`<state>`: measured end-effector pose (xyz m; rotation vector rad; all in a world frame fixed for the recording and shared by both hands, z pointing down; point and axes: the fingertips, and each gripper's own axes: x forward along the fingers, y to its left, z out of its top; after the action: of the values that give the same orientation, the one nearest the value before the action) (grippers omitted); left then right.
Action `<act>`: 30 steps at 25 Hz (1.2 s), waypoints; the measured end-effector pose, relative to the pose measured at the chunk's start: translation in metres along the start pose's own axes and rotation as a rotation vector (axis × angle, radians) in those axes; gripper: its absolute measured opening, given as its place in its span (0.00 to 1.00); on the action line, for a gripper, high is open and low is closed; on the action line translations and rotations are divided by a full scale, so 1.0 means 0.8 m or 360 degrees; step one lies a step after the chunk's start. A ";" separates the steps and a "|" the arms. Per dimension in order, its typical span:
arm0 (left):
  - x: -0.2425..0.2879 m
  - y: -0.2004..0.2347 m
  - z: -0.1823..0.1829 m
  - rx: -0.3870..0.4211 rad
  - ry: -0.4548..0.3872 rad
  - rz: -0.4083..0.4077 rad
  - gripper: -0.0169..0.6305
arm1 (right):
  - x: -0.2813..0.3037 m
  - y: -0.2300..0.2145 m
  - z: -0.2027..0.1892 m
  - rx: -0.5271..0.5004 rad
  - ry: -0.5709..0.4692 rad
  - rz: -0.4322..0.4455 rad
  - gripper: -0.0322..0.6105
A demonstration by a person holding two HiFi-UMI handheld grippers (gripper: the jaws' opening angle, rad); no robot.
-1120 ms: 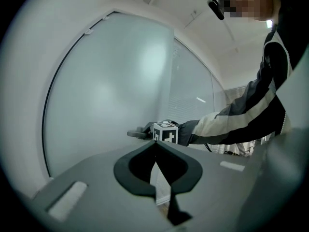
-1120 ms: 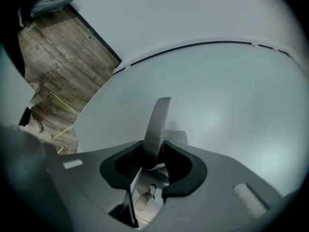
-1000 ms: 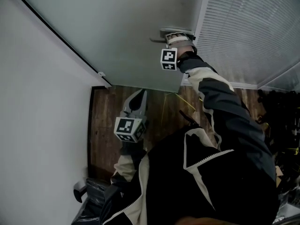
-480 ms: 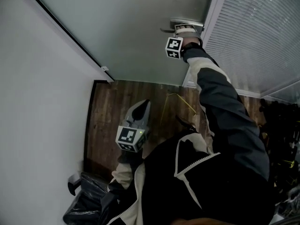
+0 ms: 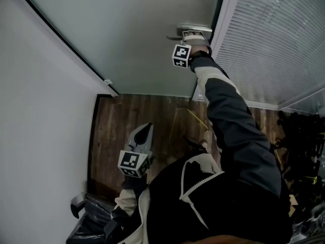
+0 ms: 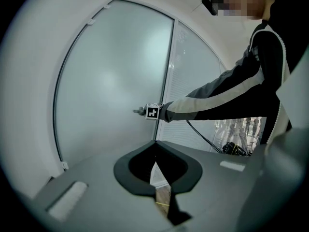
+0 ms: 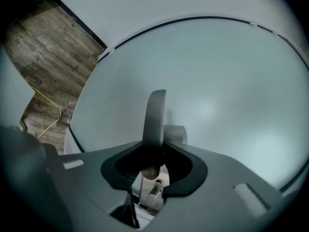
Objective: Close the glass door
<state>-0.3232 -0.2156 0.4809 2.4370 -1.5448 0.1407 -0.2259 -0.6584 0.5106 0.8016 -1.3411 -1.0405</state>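
- A plain white wall (image 5: 40, 116) is seen to the left of the left gripper (image 5: 144, 131). A crumpled black bag (image 5: 94, 225) lies on the floor behind that gripper.
- The left gripper is held low over the brown wooden plank floor (image 5: 119, 118) and is tipped slightly downward toward the door. Its jaws are brought together at the tips, with nothing caught between them.
- A thin yellow cable (image 5: 192, 117) is strewn on the planks just to the right of the left gripper.
- The large frosted glass door (image 5: 132, 34) is faced by both grippers. A narrow dark line is seen between its edge and the white frame post (image 5: 219, 29).
- The door's grey metal lever handle (image 7: 155, 115) is clamped between the narrowly set jaws of the right gripper (image 5: 192, 33).
- The right gripper is carried high, at the end of a nearly straight arm in a grey-and-cream jacket sleeve (image 5: 228, 111).
- A panel of white slatted blinds (image 5: 274, 39) is set to the right of the right gripper.
- Dark clutter (image 5: 304, 151) is heaped far below it at the right edge; its nature cannot be told.
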 end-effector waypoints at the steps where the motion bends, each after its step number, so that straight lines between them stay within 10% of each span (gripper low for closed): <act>1: -0.003 0.002 -0.002 0.0009 0.0003 0.0002 0.04 | 0.000 0.000 0.002 0.0003 -0.0001 -0.0001 0.22; 7: -0.016 0.008 -0.012 -0.0003 0.0016 0.0022 0.04 | 0.000 0.003 0.009 0.0026 -0.0020 0.0012 0.23; 11: -0.020 0.005 -0.011 -0.0001 0.0009 0.0020 0.04 | -0.008 0.011 -0.002 0.0207 -0.0046 0.0103 0.45; 24: 0.028 0.014 0.058 -0.0012 -0.0200 -0.0032 0.04 | -0.319 0.030 0.024 0.1994 -0.0954 0.0393 0.28; 30: 0.050 0.004 0.097 -0.0007 -0.0341 -0.0076 0.04 | -0.424 0.047 0.021 0.2281 -0.1123 0.0486 0.08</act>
<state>-0.3130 -0.2722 0.4155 2.5534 -1.5656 -0.1372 -0.2160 -0.3292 0.4205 1.1933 -2.7635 0.1014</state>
